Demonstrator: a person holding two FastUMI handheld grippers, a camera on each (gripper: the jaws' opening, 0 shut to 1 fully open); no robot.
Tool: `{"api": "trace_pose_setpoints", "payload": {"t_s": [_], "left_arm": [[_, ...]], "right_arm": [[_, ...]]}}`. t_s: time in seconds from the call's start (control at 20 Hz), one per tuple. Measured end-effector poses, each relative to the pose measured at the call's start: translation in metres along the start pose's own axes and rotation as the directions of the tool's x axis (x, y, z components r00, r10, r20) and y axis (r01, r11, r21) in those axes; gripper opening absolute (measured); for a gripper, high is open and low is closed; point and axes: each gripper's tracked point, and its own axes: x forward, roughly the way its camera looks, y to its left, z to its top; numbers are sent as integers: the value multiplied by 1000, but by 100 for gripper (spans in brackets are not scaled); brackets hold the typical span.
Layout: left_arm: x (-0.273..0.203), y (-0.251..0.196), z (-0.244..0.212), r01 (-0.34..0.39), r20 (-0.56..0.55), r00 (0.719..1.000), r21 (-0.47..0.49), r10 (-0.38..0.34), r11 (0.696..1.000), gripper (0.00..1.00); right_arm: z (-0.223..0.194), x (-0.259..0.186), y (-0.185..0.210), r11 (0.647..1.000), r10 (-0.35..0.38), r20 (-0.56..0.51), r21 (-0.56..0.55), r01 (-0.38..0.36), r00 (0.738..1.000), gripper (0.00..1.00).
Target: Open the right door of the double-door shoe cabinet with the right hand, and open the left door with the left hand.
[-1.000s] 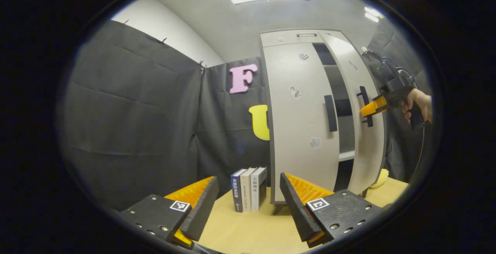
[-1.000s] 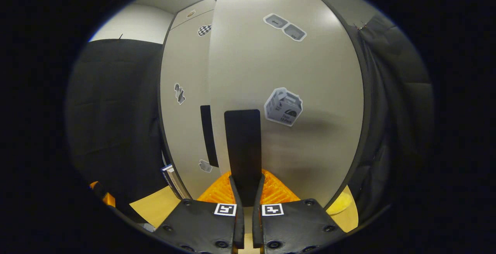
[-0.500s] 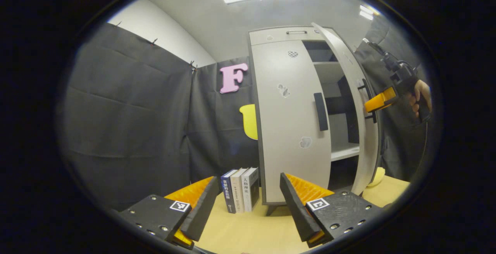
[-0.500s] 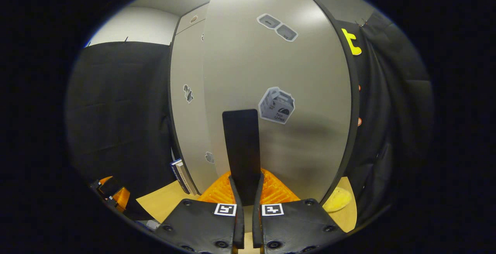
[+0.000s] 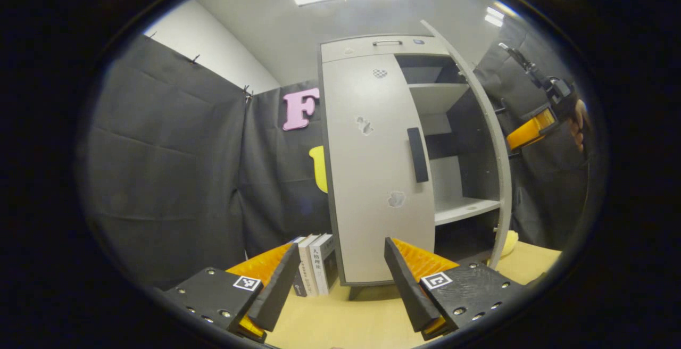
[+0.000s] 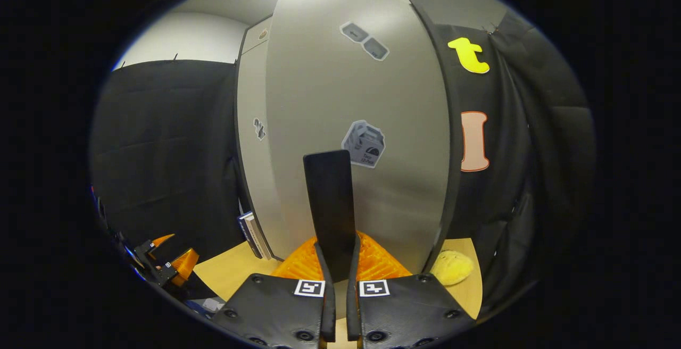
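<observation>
A few books stand upright on the wooden table; a yellow, possibly plush object lies there too.

In the left gripper view the right door stands edge-on, its face hidden; the right claw reaches behind that edge, so its tips and the handle are covered. The books are partly hidden behind the left claw's finger. In the right gripper view the yellow object is cut by the door's lower corner; stickers are too small to tell.
</observation>
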Motion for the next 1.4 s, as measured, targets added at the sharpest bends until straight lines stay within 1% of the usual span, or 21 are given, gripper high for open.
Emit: {"api": "trace_pose_setpoints", "payload": {"t_s": [0.1, 0.15, 0.25, 0.3, 0.35, 0.55, 0.6, 0.8, 1.15, 1.2, 1.25, 1.35, 1.4], "left_arm": [[2, -10, -1, 18, -3, 1000, -10, -18, 1000, 94], [2, -16, 0, 26, -3, 1000, -11, -27, 1000, 94], [3, -25, 2, 43, 1, 999, -10, -43, 999, 94], [4, -30, 1, 52, 2, 999, -9, -52, 999, 94], [5, -33, 2, 57, 3, 998, -7, -57, 998, 94], [6, -40, 0, 68, -1, 998, -12, -68, 998, 94], [6, -42, -1, 69, -3, 998, -15, -69, 997, 94], [8, -54, 2, 85, 1, 996, -17, -85, 996, 94], [8, -72, 4, 111, 1, 994, -19, -111, 994, 94], [8, -73, 3, 113, -1, 994, -20, -113, 993, 94], [8, -74, 3, 115, -1, 993, -21, -115, 993, 94], [10, -81, 4, 121, -1, 993, -15, -121, 993, 94], [10, -85, 4, 124, -2, 992, -11, -124, 992, 94]], "right_arm": [[0, -4, -4, 1000, -8, -3, 1, 8, 1000, 7], [-1, -5, -5, 1000, -13, -3, 2, 13, 1000, 10], [0, -6, -8, 1000, -22, -3, 4, 22, 1000, 10], [0, -7, -9, 1000, -25, -3, 4, 25, 1000, 7], [0, -8, -11, 1000, -30, -1, 5, 30, 1000, 10], [0, -9, -16, 999, -53, 0, -1, 53, 999, 10], [1, -9, -17, 998, -57, 1, 6, 57, 998, 7], [1, -9, -21, 997, -77, 8, 15, 77, 997, 7], [3, -9, -31, 991, -135, 24, 13, 135, 990, 6], [3, -9, -33, 989, -147, 28, 11, 147, 989, 8], [4, -10, -35, 988, -152, 31, 9, 152, 988, 4], [5, -10, -39, 987, -161, 39, 11, 160, 986, 5], [5, -9, -40, 986, -168, 44, 14, 167, 985, 8]]}}
